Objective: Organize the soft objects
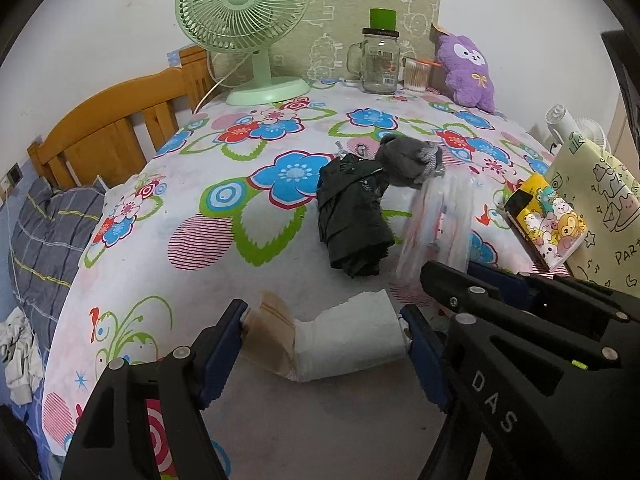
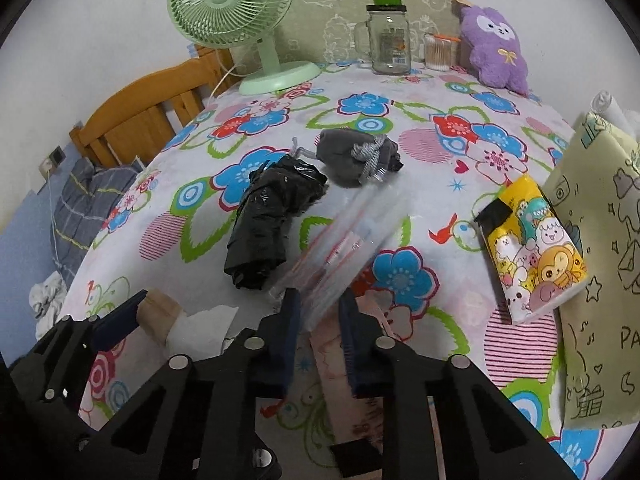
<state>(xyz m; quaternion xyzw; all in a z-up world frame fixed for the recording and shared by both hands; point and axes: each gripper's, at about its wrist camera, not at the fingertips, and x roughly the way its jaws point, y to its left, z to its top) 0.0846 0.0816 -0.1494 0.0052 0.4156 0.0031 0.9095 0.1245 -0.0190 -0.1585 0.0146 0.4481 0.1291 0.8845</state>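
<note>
Two hand-held grippers work low over a floral bedsheet (image 2: 400, 128) spread on a bed with a wooden headboard (image 1: 108, 120). Along the far edge, against the wall, stand a green desk fan (image 1: 244, 28), a glass mug jar (image 1: 378, 62) and a purple plush toy (image 1: 466, 70), likely parked there to keep the middle free for sorting. At the right edge a cream cartoon-print bag (image 2: 600, 280) lies with a yellow tissue pack (image 2: 536, 248) leaning on it.

In the middle, a black plastic bag bundle (image 2: 264, 224) lies just beside a grey drawstring pouch (image 2: 360, 156); both seem to wait their turn.

The right gripper (image 2: 320, 316) is clenched on the near edge of a clear plastic packet (image 2: 340, 248), which tilts up from the sheet toward the pouch, its far part blurred. That looks like a lift starting, though I cannot tell whether it has left the sheet.

The left gripper (image 1: 324, 348) stands released, its fingers either side of a crushed toilet paper roll (image 1: 348, 344) with a flattened cardboard core. The roll lies crosswise between the blue pads; whether either pad touches it is unclear.
</note>
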